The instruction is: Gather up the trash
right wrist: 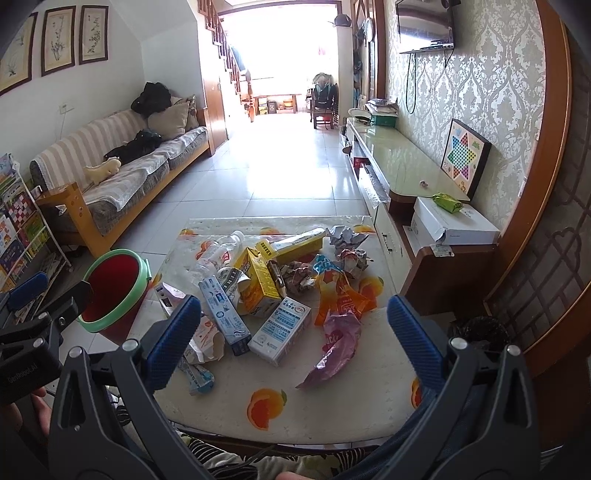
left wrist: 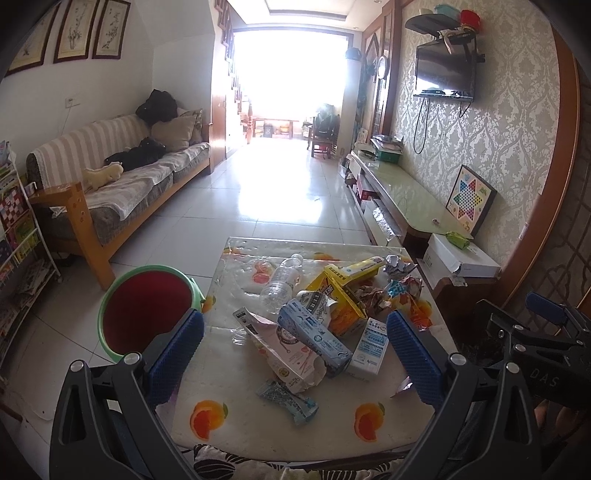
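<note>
left gripper [left wrist: 295, 354] spread wide, holding nothing | right gripper [right wrist: 293, 332] same – spread, nothing in it | trash pile [left wrist: 325, 314] all on the table [left wrist: 280, 439] | bucket [left wrist: 147, 314] beside the table looks unfilled – basically nothing collected yet

1 bucket [left wrist: 147, 306], 1 plastic bottle [left wrist: 281, 280], 3 framed pics [left wrist: 70, 31]

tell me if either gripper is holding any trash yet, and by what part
Nothing is held. The left gripper and the right gripper both hang open above the trash pile on the table, with nothing between their pads.
</note>
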Motion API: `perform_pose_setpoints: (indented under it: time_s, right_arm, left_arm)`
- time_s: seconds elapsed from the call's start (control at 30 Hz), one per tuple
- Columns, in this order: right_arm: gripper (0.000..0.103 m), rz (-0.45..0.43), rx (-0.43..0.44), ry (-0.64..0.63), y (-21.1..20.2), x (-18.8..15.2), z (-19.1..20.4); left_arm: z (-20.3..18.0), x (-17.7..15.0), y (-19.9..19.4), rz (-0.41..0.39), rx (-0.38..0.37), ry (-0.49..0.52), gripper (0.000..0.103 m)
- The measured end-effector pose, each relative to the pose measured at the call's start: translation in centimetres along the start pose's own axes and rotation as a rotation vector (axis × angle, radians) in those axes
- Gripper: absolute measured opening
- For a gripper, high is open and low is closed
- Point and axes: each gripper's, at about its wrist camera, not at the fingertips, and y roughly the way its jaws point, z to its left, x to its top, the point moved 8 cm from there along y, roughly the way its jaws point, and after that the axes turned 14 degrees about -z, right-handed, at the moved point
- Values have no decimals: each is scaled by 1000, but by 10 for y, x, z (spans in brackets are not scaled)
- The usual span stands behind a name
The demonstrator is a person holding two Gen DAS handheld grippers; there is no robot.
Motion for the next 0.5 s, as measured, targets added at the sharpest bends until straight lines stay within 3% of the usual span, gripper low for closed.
perform_pose_setpoints:
  time_s: [0.5]
  right_arm:
    - [100, -22, -8, -40, -5, 4, 5]
  left_arm:
    - [-6, 1, -1, 13, 9, 40, 95]
